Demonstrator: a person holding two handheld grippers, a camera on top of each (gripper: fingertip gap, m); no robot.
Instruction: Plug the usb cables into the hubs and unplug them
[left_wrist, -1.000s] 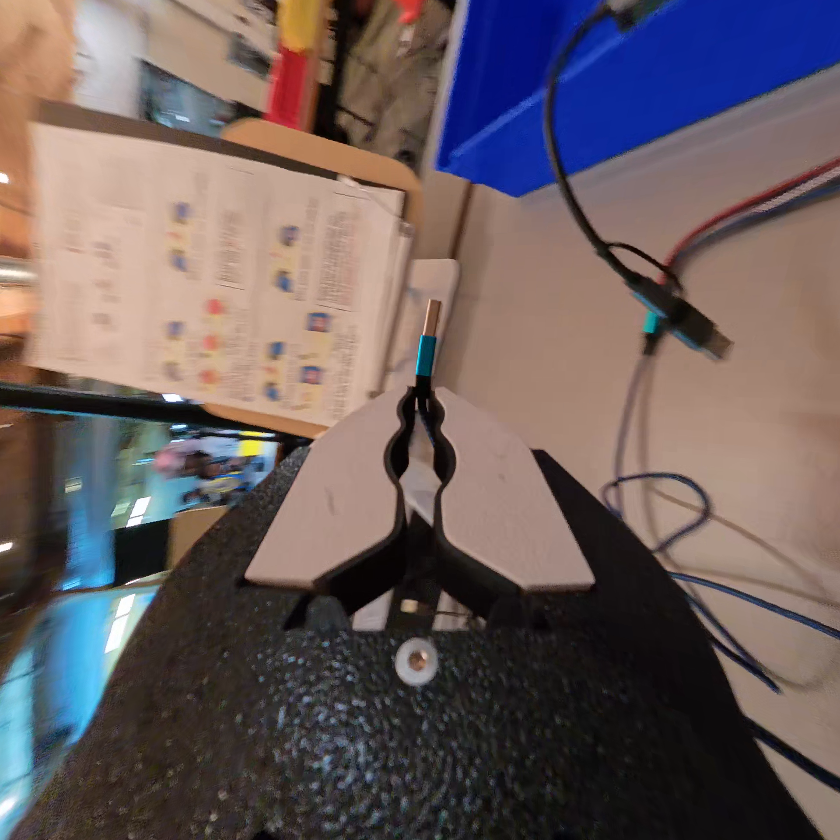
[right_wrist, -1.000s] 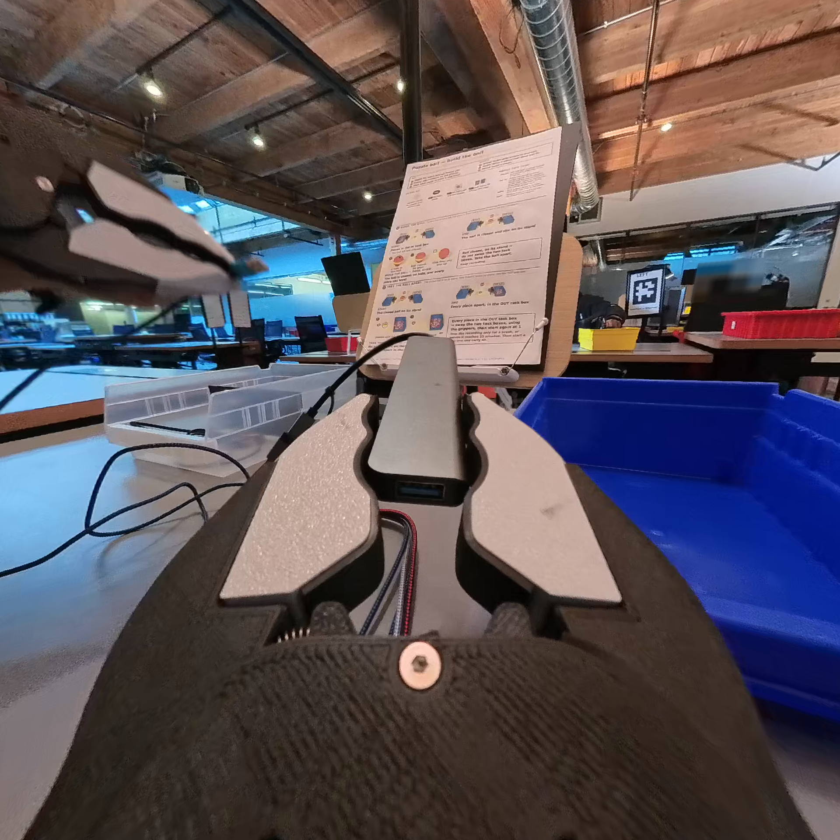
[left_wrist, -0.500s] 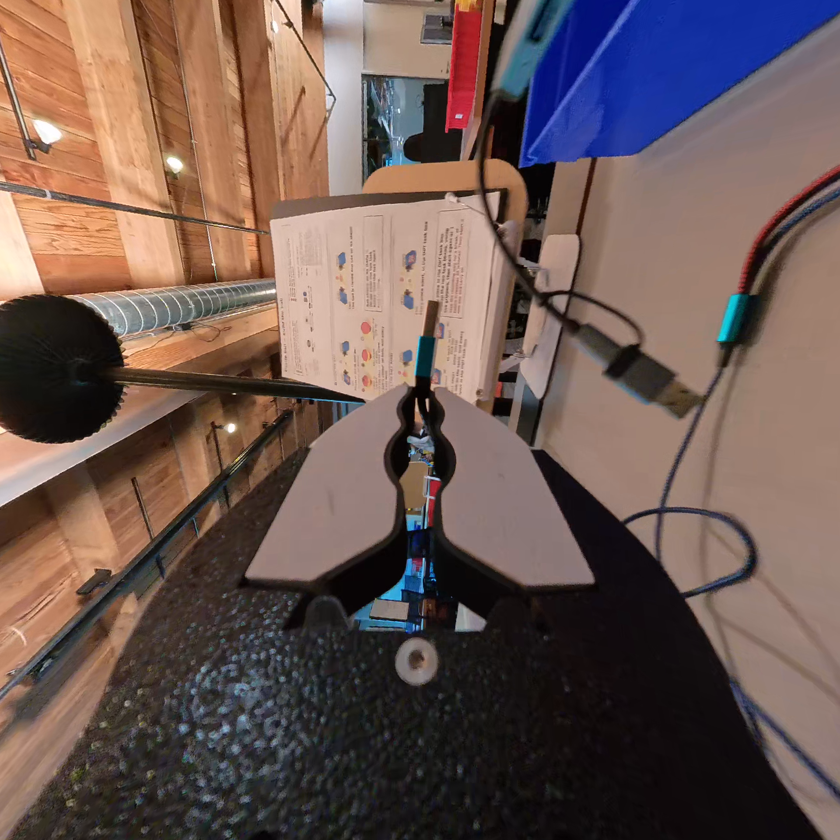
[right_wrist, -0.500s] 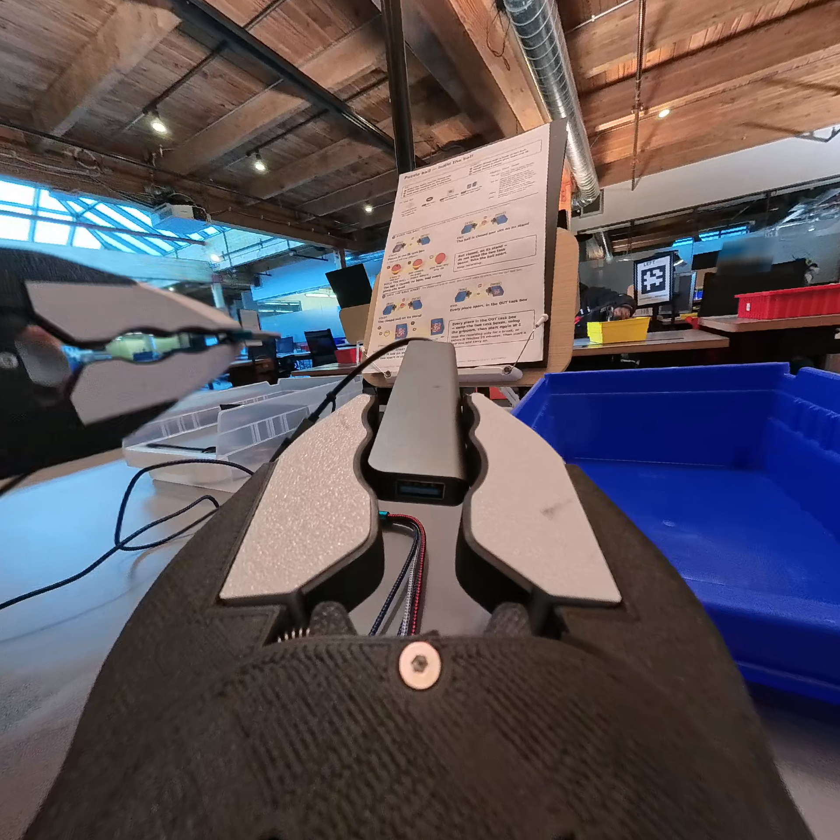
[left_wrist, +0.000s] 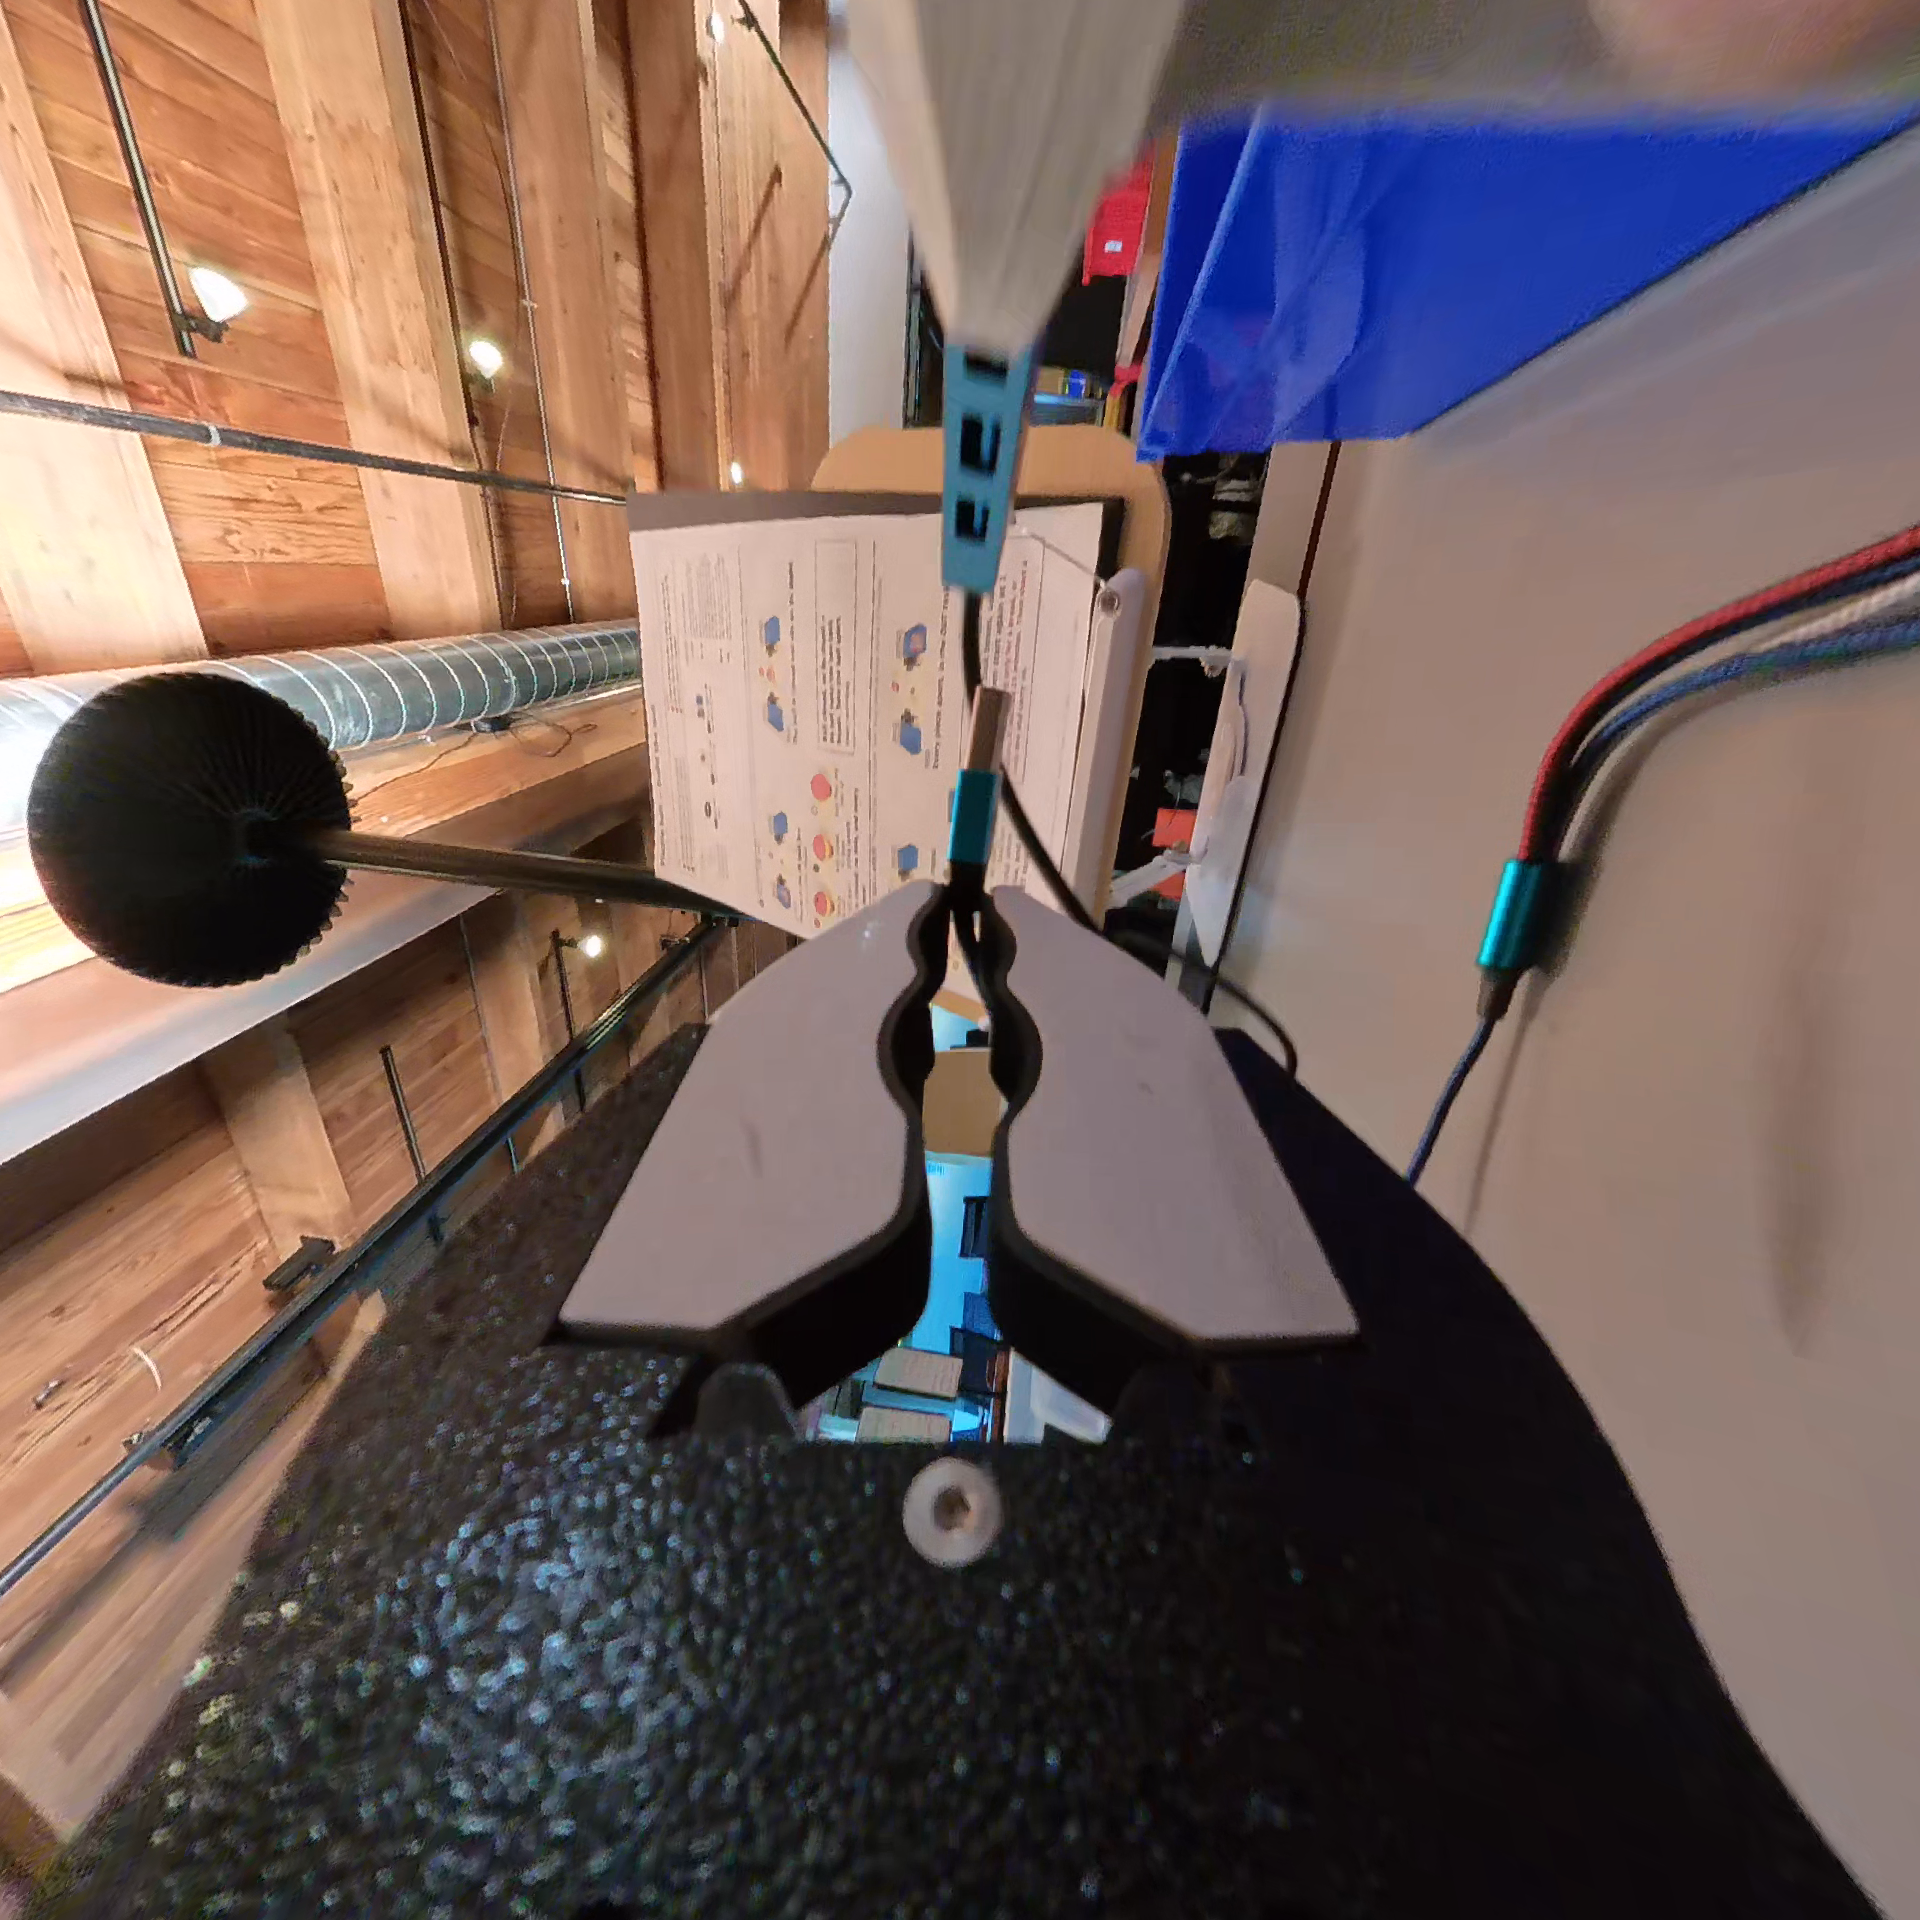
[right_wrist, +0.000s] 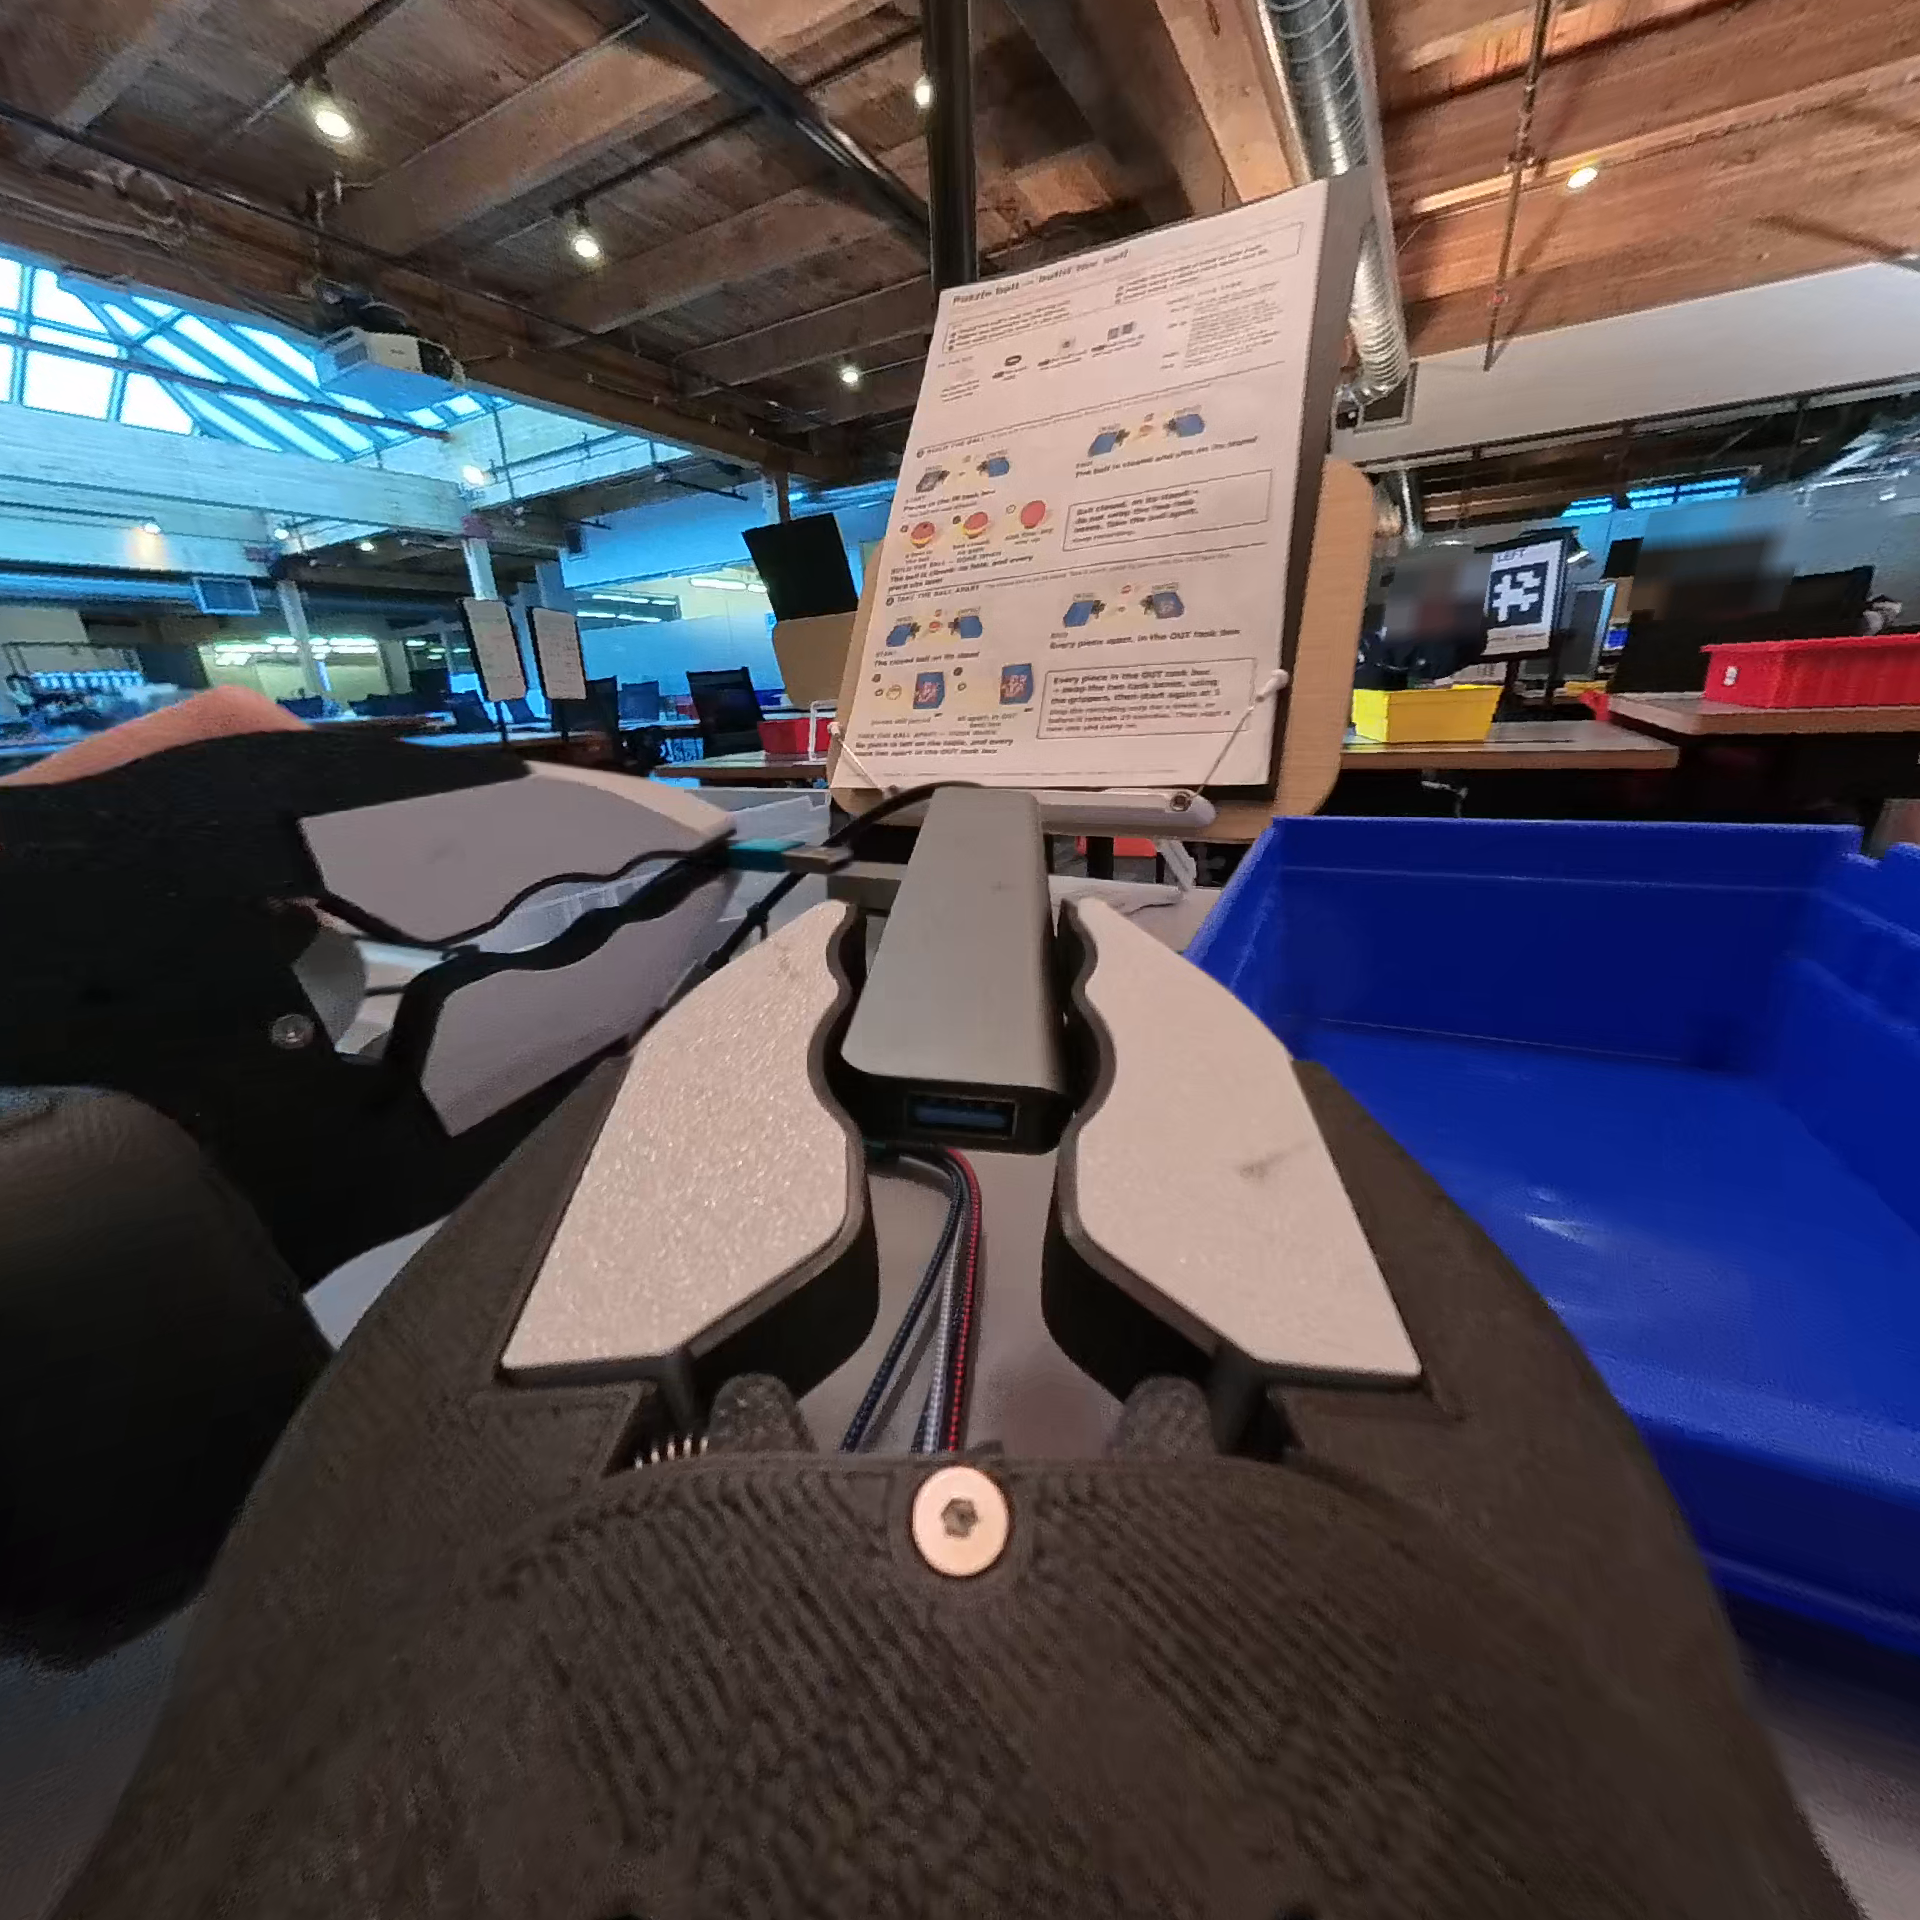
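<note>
My right gripper (right_wrist: 961, 914) is shut on a grey USB hub (right_wrist: 961, 977) and holds it in the air, its end port facing the camera. My left gripper (left_wrist: 966, 899) is shut on a cable just behind its teal-collared USB plug (left_wrist: 977, 790). In the left wrist view the hub (left_wrist: 982, 468) shows its row of side ports just ahead of the plug's tip, with a short gap between them. In the right wrist view the left gripper (right_wrist: 722, 847) holds the plug (right_wrist: 790, 857) pointing at the hub's left side. The hub's own black cable (left_wrist: 1023, 831) hangs beside the plug.
A blue bin (right_wrist: 1558, 1039) stands right of the hub. Several braided cables (left_wrist: 1662, 665) with another teal plug (left_wrist: 1517, 914) lie on the grey table (left_wrist: 1662, 1143). An instruction sheet on a stand (right_wrist: 1101, 540) is behind. A clear tray lies behind the left gripper. Tip to tip, the grippers are about 10 cm apart.
My left gripper has moved in towards the hub, so the plug now points at its side ports from close by. The right gripper has kept its hold on the hub.
</note>
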